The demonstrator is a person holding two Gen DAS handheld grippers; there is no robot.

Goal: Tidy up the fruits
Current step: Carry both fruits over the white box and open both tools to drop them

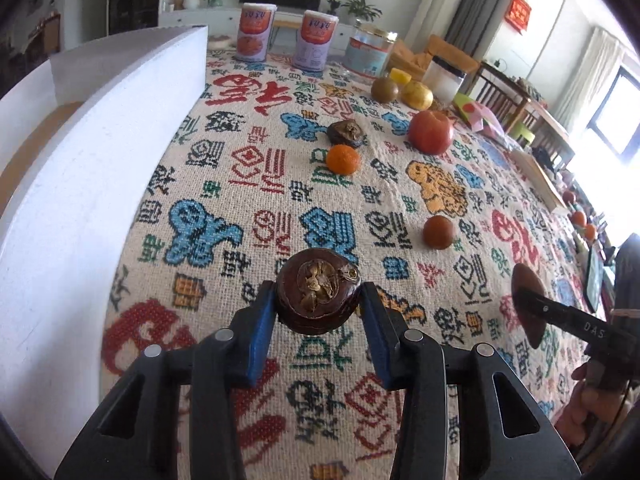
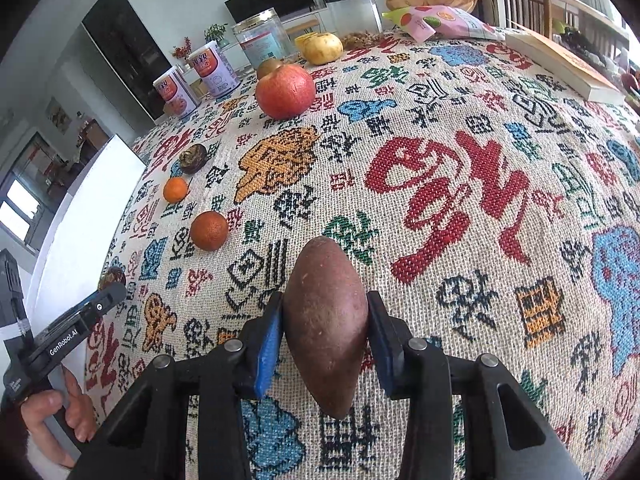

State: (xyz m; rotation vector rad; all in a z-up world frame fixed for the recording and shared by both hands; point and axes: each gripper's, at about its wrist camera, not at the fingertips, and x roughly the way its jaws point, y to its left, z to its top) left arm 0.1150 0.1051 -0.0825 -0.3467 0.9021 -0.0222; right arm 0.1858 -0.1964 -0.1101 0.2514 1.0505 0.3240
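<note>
left gripper (image 1: 319, 300) clamps a hard, light water chestnut (image 1: 316, 295) across its flat sides above the cloth; right gripper (image 2: 325, 326) grips a firm sweet potato (image 2: 326, 328) at its widest girth, likely slip-prone.

Behind the left claw (image 1: 319, 304), its own arms run off the bottom edge. To its left, the white box (image 1: 80, 200) is cut by the picture's edge, its inside unseen. Off to its right, only the tip of the right claw (image 1: 528, 304) and part of a hand (image 1: 592, 400) show. Beneath the right claw, the sweet potato (image 2: 326, 328) hides the counter's cloth (image 2: 440, 200). Far ahead, labels on the two cans (image 1: 284, 38) stay too small to read.
</note>
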